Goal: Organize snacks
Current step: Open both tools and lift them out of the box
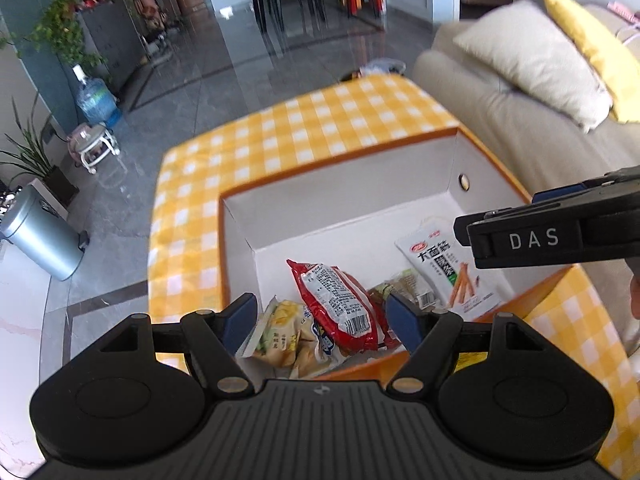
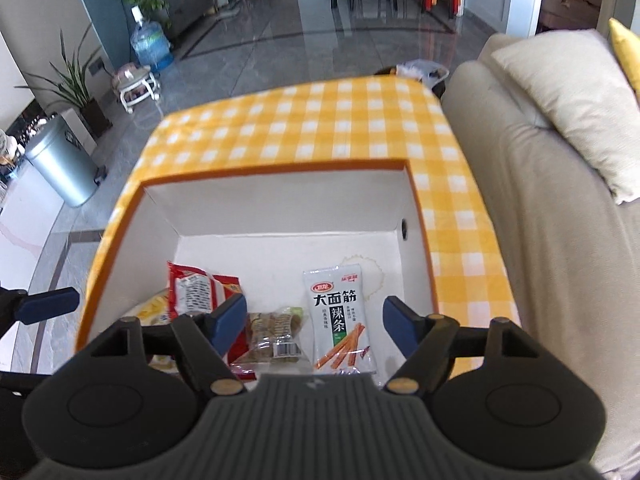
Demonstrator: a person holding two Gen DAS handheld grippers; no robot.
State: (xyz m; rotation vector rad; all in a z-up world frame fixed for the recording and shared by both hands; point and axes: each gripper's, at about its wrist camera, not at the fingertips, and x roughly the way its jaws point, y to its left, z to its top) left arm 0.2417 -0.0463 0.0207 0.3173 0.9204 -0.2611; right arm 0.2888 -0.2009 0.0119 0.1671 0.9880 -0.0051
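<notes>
An orange box with a white inside (image 1: 344,184) (image 2: 280,196) stands on the yellow checked table. In it lie a red snack packet (image 1: 340,304) (image 2: 192,288), a yellow chip bag (image 1: 288,336) (image 2: 152,308), a clear packet of brown snacks (image 1: 408,288) (image 2: 276,332) and a white spicy-strip packet (image 1: 448,272) (image 2: 340,316). My left gripper (image 1: 320,320) is open and empty above the red packet. My right gripper (image 2: 314,320) is open and empty above the clear and white packets; its side shows in the left wrist view (image 1: 552,232).
The yellow checked tablecloth (image 1: 304,132) (image 2: 304,124) extends beyond the box. A beige sofa with cushions (image 1: 532,92) (image 2: 560,152) borders the right side. A metal bin (image 1: 44,236) (image 2: 60,164), a water bottle and plants stand on the floor at left.
</notes>
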